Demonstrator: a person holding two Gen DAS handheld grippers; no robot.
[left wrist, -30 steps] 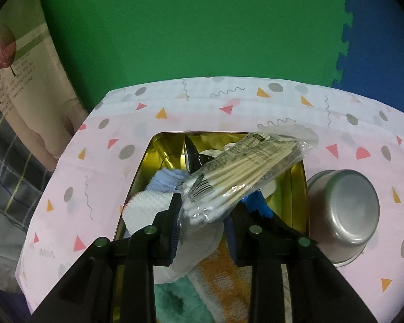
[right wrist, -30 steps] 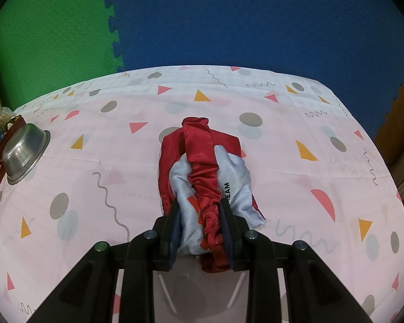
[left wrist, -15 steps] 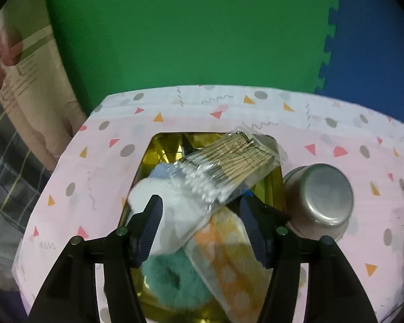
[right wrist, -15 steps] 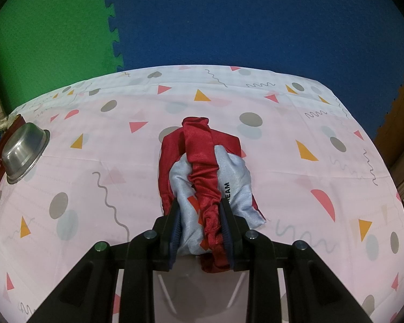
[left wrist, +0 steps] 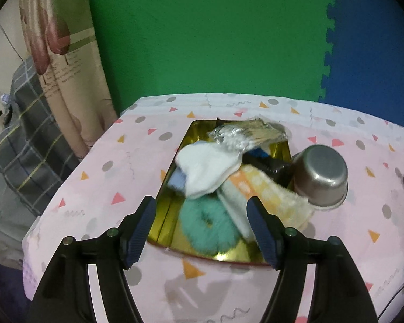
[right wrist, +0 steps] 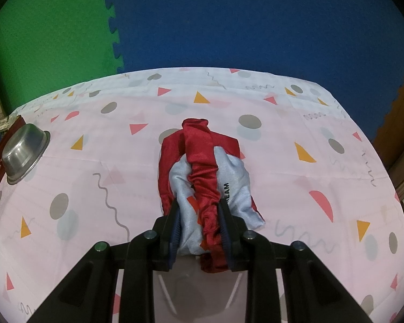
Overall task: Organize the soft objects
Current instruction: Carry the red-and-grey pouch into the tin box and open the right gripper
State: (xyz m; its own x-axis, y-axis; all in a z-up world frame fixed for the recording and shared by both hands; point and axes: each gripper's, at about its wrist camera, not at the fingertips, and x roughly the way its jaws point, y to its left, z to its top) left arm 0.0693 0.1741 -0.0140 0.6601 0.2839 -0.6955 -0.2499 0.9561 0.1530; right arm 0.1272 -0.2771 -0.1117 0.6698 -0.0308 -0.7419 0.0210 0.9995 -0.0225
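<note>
The left tool (left wrist: pixel 200 223) stands wide apart over the near end of the gold tin (left wrist: pixel 180 145), its jaws having just been opening, with nothing pressed between the blue pads (left wrist: pixel 141 226). The packet of cotton swabs (left wrist: pixel 246 134) lies free across the far end of the tin, on top of a white cloth pad (left wrist: pixel 207 167). A teal fluffy ring (left wrist: pixel 208 224) and an orange-and-white towel (left wrist: pixel 266 188) also sit in the tin, the towel hanging over its right rim. An upturned steel bowl (left wrist: pixel 320 173) rests on the patterned surface (left wrist: pixel 115 177) just beside the tin.

The right tool (right wrist: pixel 200 224) is clamped on a red and pale-blue fabric bundle (right wrist: pixel 202 172), which lies on the surface ahead of it, well apart from the bowl.
</note>
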